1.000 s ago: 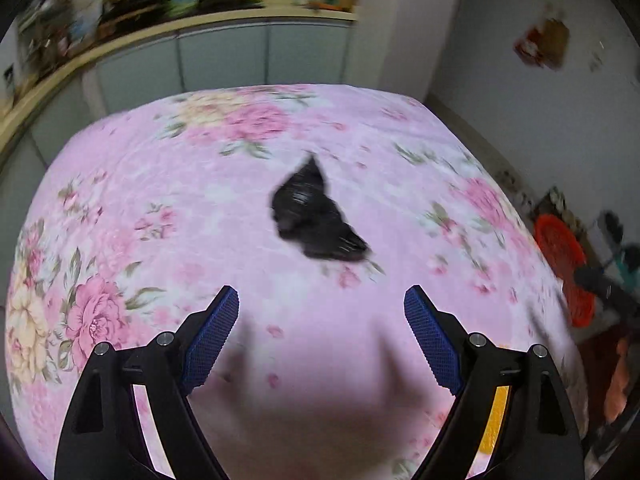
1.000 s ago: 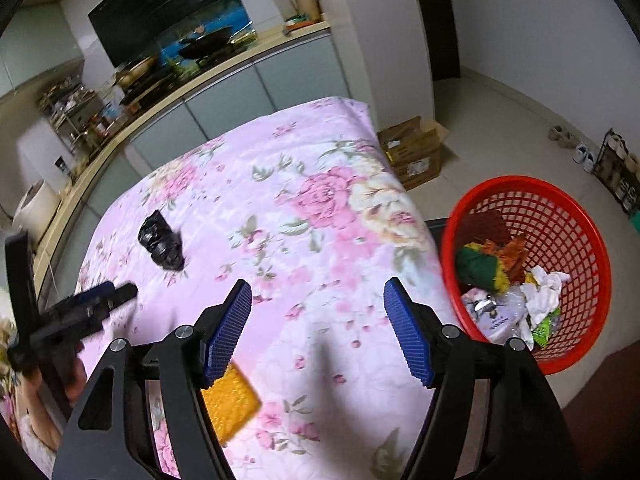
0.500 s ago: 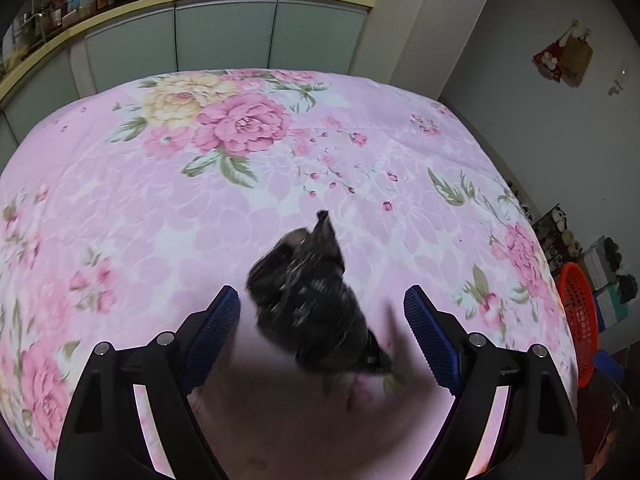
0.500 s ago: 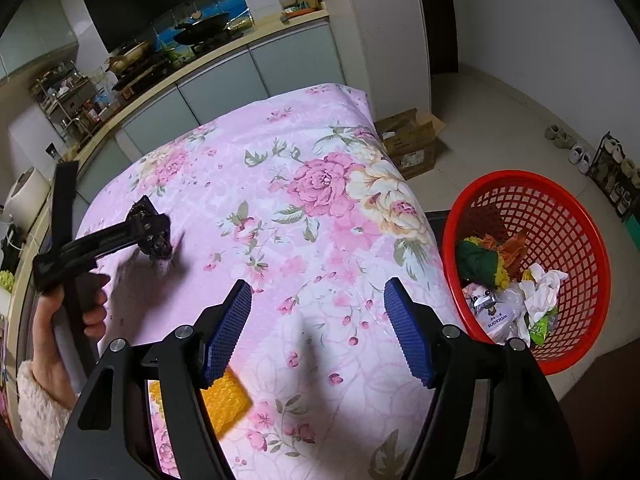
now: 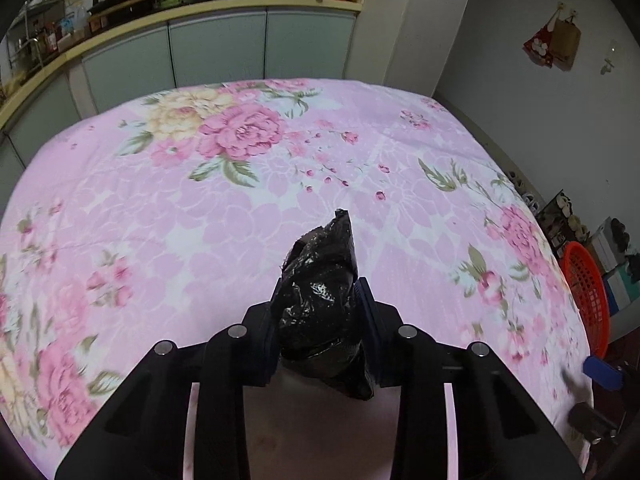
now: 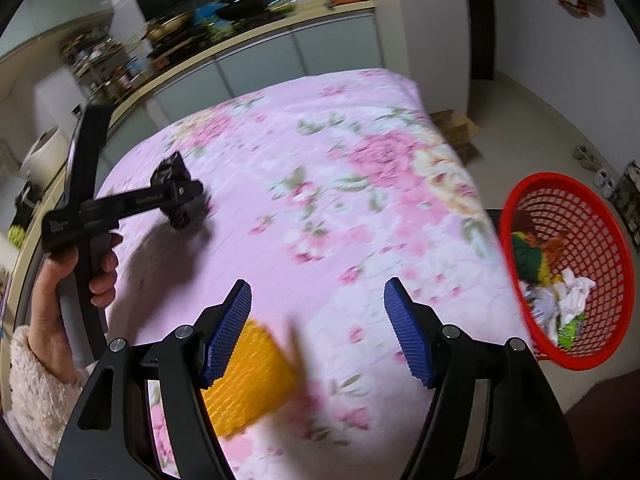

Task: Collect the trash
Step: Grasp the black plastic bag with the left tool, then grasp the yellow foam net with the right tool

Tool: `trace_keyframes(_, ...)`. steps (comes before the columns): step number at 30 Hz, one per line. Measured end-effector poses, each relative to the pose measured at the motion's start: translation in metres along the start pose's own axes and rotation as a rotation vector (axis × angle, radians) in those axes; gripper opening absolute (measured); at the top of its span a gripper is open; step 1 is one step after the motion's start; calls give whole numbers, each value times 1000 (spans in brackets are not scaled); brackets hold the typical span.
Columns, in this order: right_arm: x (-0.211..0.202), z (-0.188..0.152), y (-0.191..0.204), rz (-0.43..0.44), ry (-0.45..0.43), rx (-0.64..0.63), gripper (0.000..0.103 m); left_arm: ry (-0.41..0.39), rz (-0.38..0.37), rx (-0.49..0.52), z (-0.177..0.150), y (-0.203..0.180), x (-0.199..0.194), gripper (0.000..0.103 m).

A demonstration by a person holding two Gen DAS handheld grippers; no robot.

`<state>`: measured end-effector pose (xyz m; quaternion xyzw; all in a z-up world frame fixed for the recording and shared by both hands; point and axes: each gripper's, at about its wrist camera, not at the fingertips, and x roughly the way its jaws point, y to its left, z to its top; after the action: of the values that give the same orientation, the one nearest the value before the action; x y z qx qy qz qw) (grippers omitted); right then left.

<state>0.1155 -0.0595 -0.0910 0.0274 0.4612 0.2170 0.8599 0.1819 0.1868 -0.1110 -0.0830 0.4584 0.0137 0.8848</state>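
My left gripper (image 5: 320,312) is shut on a crumpled black plastic bag (image 5: 322,280) on the pink floral bedspread (image 5: 200,208); the bag's tip sticks out past the fingers. In the right wrist view the left gripper (image 6: 180,200) shows at the left with the bag (image 6: 170,168) in it. My right gripper (image 6: 318,336) is open and empty above the bedspread (image 6: 320,200). A yellow mesh piece (image 6: 248,376) lies just below its left finger. A red basket (image 6: 568,272) with several pieces of trash stands on the floor to the right.
The red basket's rim (image 5: 588,292) shows past the bed's right edge in the left wrist view. Grey cabinets with a cluttered counter (image 5: 220,40) run behind the bed. A cardboard box (image 6: 456,128) sits on the floor beyond the bed corner.
My left gripper moved forward to the black bag and shut on it. My right gripper shifted slightly, bringing the yellow mesh piece closer under its left finger.
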Motion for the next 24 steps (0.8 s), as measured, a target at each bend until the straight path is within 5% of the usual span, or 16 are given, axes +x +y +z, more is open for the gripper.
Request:
trace_keyframes(14, 5, -44, 48, 60, 98, -108, 68, -49, -6, -41, -59, 12, -58, 32)
trace_keyframes(24, 12, -48, 42, -24, 94, -124, 68, -54, -26, -93, -73, 24, -67, 32)
